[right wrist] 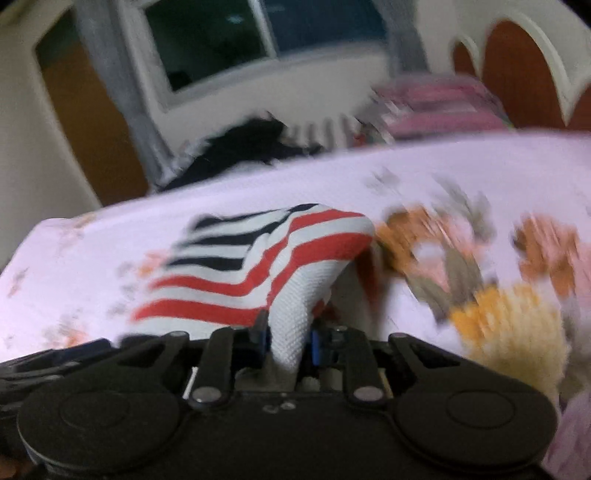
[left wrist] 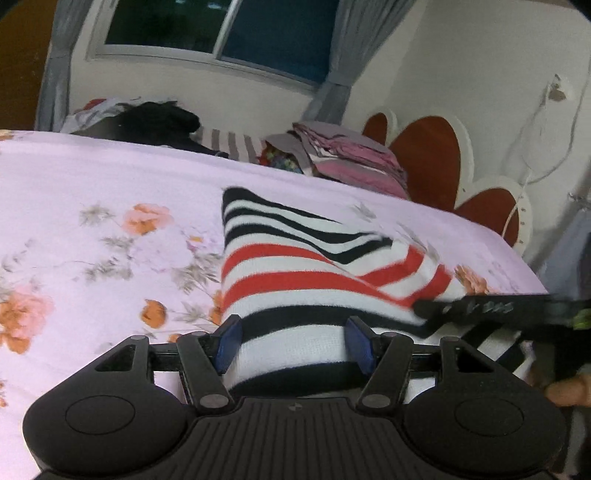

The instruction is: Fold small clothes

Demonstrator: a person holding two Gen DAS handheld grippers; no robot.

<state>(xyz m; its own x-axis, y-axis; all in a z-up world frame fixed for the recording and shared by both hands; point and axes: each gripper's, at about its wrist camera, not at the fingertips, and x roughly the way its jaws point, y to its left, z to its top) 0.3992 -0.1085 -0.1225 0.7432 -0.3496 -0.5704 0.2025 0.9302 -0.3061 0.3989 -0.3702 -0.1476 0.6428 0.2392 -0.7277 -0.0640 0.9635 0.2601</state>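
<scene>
A small striped garment (left wrist: pixel 295 273) with white, black and red bands lies on the pink floral bedsheet (left wrist: pixel 92 192). My left gripper (left wrist: pixel 293 345) is open, its blue pads either side of the garment's near end, with cloth between them. My right gripper (right wrist: pixel 288 338) is shut on a white fold of the striped garment (right wrist: pixel 258 266) and lifts it off the sheet. In the left wrist view the right gripper (left wrist: pixel 480 308) shows as a blurred dark bar at the garment's right edge. The right wrist view is motion-blurred.
A pile of folded pink and grey clothes (left wrist: pixel 347 155) and a black garment (left wrist: pixel 155 123) lie at the far edge of the bed. A red and white headboard (left wrist: pixel 436 158) stands at the right, a window (left wrist: pixel 221 33) behind.
</scene>
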